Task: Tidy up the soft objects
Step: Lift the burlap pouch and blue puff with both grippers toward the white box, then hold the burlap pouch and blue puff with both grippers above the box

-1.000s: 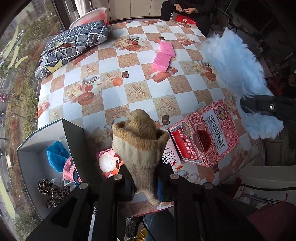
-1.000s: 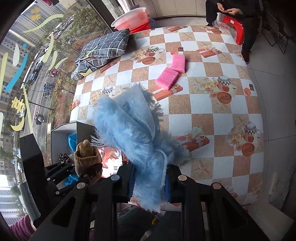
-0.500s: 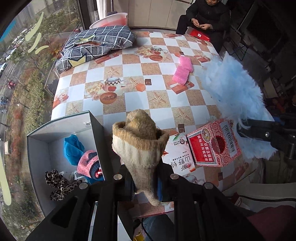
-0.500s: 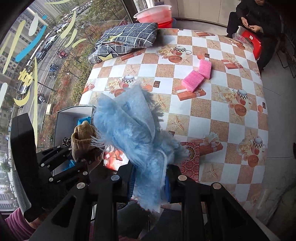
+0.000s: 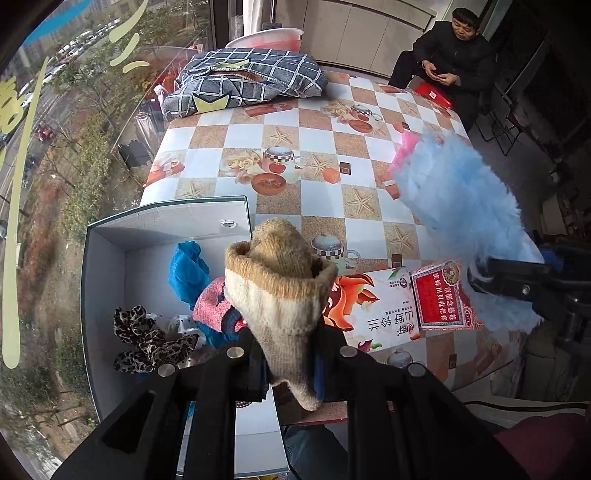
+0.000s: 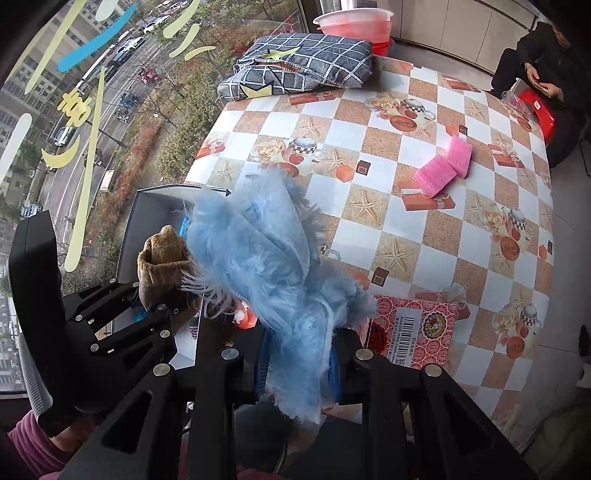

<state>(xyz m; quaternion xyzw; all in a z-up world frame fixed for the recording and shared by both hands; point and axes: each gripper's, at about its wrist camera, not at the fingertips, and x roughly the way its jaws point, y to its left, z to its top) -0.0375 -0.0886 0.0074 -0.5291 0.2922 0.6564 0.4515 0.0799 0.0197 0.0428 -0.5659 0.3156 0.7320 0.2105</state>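
My left gripper [image 5: 290,363] is shut on a tan knitted glove [image 5: 280,288] and holds it above the right wall of an open grey box [image 5: 166,218]. The box holds a blue cloth [image 5: 186,271], a pink knit piece [image 5: 210,306] and a leopard scrunchie [image 5: 144,336]. My right gripper [image 6: 297,365] is shut on a fluffy light-blue cloth [image 6: 266,258], held above the table's near edge, right of the box [image 6: 147,221]. The glove [image 6: 162,258] and left gripper [image 6: 140,314] show at left in the right wrist view. The blue cloth [image 5: 458,195] shows at right in the left wrist view.
Two pink sponges [image 6: 443,168] lie mid-table. A checked pillow [image 5: 243,81] lies at the far left corner, a pink basin [image 6: 352,20] behind it. A red carton [image 6: 413,332] and a white carton [image 5: 373,306] lie near the front edge. A person [image 5: 454,55] sits beyond the table.
Both grippers have moved left, still shut on their loads. The glove now hangs over the box's right wall, and the blue cloth has come closer to the box.
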